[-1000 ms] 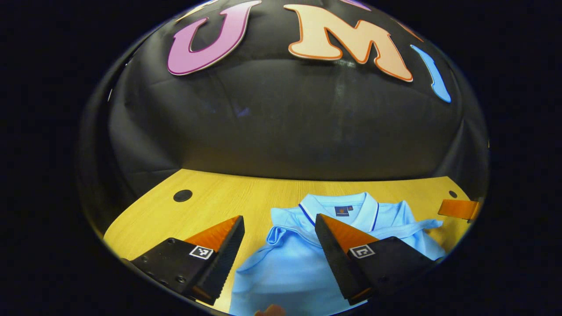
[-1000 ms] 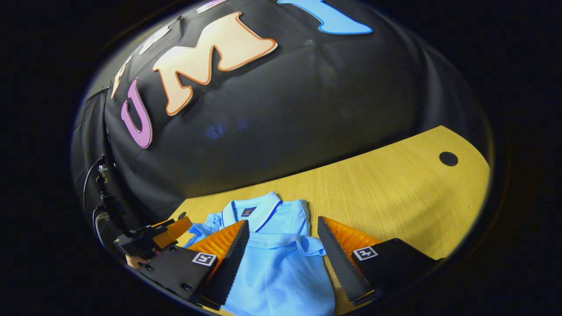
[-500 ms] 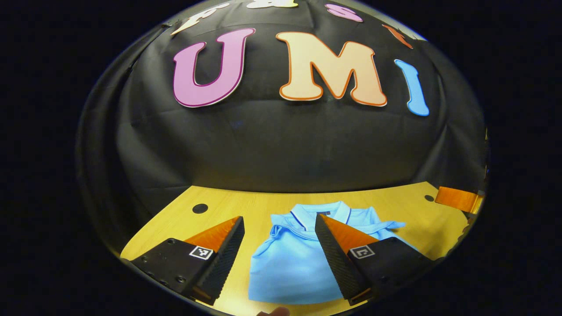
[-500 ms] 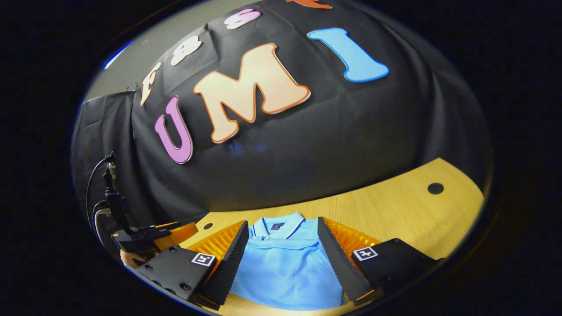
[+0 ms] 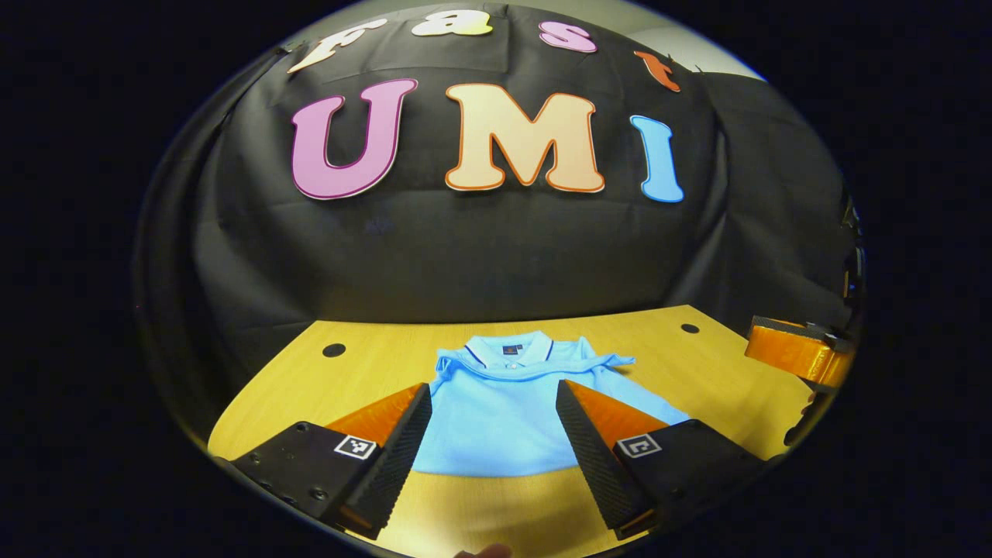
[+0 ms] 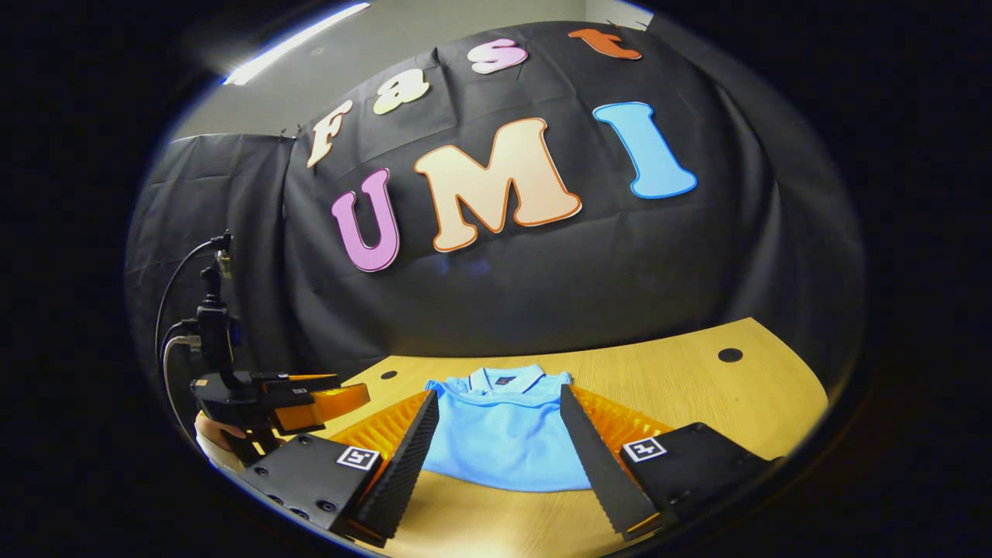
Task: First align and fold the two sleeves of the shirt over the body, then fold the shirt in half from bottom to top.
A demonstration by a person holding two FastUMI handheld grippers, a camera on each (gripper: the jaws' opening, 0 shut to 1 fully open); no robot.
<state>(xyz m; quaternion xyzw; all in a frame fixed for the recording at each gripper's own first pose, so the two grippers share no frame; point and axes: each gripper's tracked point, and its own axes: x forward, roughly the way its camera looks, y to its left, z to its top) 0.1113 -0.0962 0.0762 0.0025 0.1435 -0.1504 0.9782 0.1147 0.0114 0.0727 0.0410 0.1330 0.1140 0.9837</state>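
We see a light wooden surface (image 5: 697, 372) with a curved front edge, set against the booth's black cloth wall (image 5: 496, 248). Round dark holes (image 5: 334, 349) sit in the surface near its far corners; in the right gripper view one such hole (image 6: 729, 355) lies well to the right of the garment. Above the cloth in that view we make out a pale room wall and a strip of ceiling light (image 6: 294, 40).

The light blue shirt (image 5: 504, 411) lies flat near the middle of the surface, folded into a compact shape with its collar (image 5: 509, 350) toward the cloth wall and a straight folded edge toward us. One sleeve tip (image 5: 616, 359) pokes out to the right below the collar.

The left gripper (image 5: 493, 403) hovers above the near edge of the shirt, its fingers spread wide and holding nothing. The right gripper (image 6: 499, 407) is likewise above the shirt (image 6: 504, 434), fingers wide apart and empty.

In the right gripper view we see the other gripper at far left, held by a hand (image 6: 221, 438), with a cable (image 6: 174, 287) rising from it.
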